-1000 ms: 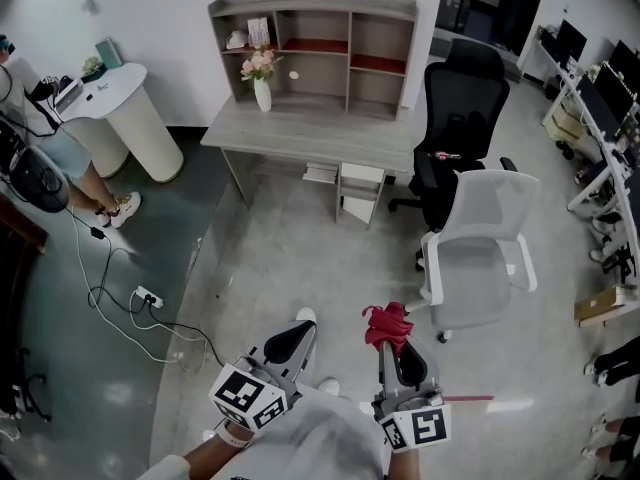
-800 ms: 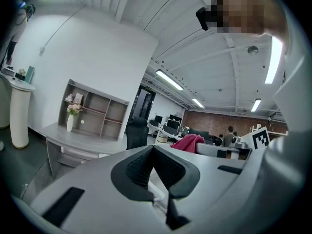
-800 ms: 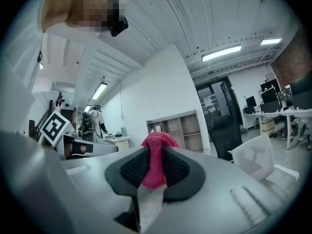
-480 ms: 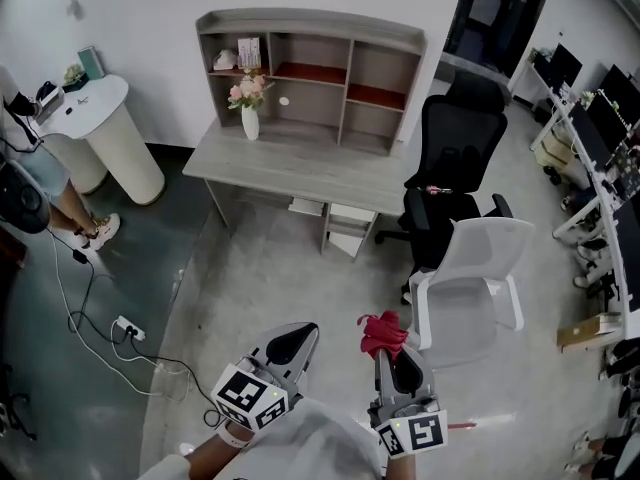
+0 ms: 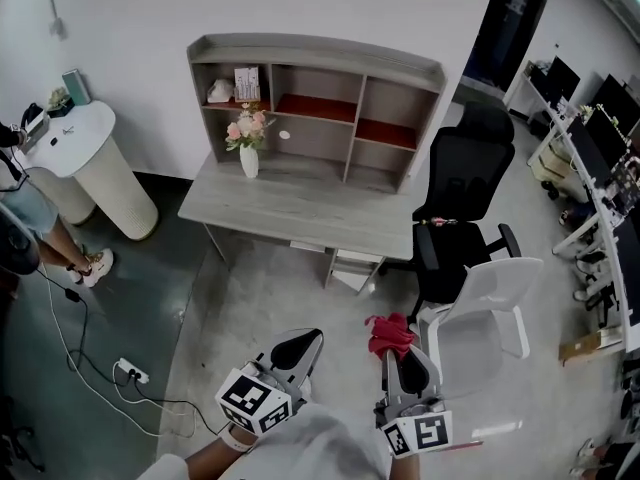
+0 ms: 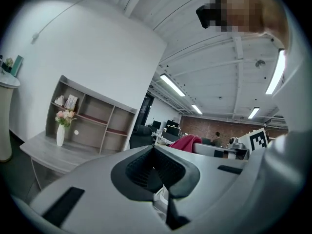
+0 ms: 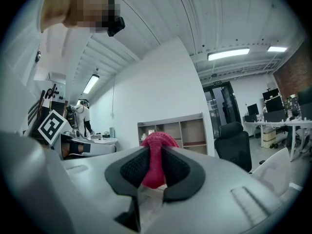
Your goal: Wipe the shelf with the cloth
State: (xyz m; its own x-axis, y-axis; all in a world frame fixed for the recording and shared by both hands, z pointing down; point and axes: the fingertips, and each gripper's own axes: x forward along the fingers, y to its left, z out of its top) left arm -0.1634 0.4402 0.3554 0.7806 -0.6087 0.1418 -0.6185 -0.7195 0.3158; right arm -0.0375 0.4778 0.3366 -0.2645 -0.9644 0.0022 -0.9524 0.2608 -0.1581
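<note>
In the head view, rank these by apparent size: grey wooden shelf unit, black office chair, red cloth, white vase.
1. grey wooden shelf unit
2. black office chair
3. red cloth
4. white vase
The last two are unsure: the cloth is far nearer the camera.

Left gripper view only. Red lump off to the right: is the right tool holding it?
Observer: Yes. In its own view the right tool is shut on the red cloth, which bunches above the jaws.
Operator: Anything close on that side?
Observer: Head view shows a white chair standing to the right of the cloth.
Operator: Floor hazards on the left?
Observer: A power strip with cables lies on the floor, left of the left tool.
</note>
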